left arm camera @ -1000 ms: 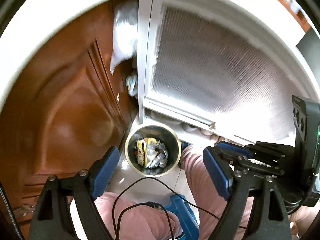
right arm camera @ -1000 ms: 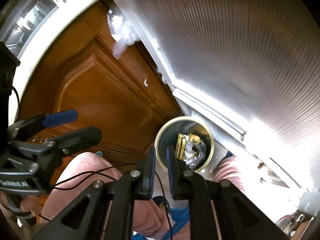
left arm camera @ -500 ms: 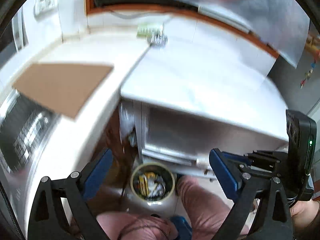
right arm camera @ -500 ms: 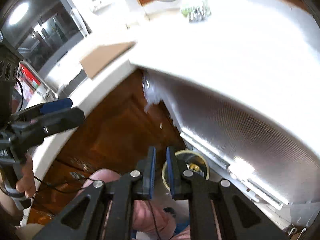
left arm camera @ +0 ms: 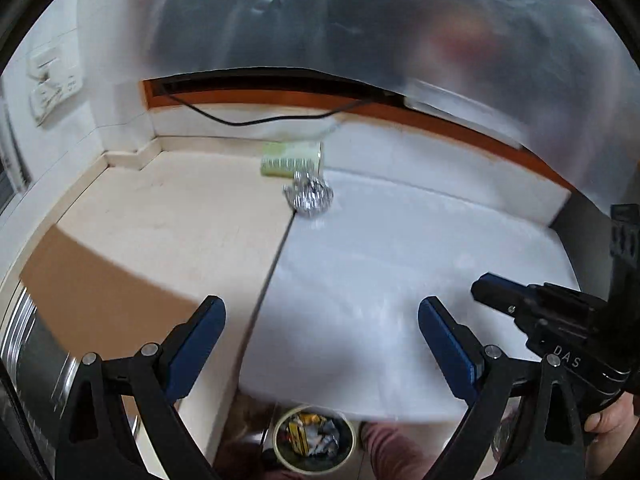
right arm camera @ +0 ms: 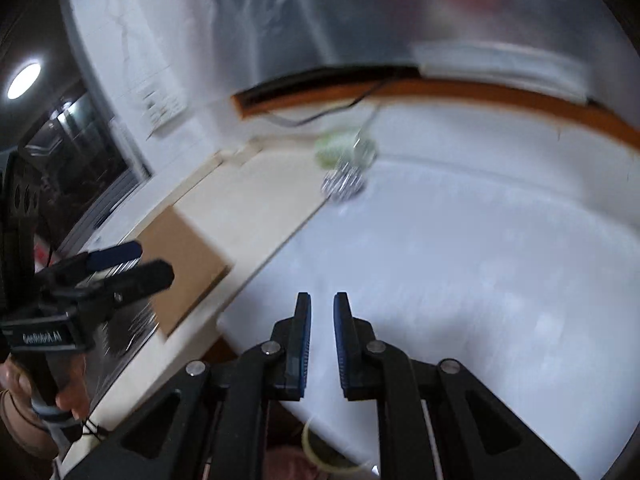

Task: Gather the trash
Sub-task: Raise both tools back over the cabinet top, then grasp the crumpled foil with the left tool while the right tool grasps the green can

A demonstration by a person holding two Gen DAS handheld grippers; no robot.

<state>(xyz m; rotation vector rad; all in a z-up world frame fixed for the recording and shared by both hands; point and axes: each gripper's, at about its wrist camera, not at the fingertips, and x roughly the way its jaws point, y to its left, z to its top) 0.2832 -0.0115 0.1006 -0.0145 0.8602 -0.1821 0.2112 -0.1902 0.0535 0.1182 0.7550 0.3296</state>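
A crumpled foil ball lies at the far end of the white counter, touching a pale green can lying on its side behind it. Both show blurred in the right wrist view: foil ball, can. A round bin with wrappers stands on the floor below the counter's front edge. My left gripper is open and empty above the near counter. My right gripper is nearly shut, a narrow gap between its pads, and empty.
A brown cardboard sheet lies on the beige counter at the left. A black cable runs along the back wall. Wall switches sit at the far left. A metal rack shows at the lower left.
Both grippers have risen from facing the bin and cabinet doors to looking over the countertop. The foil ball and can have come into view. The jaws kept their settings.
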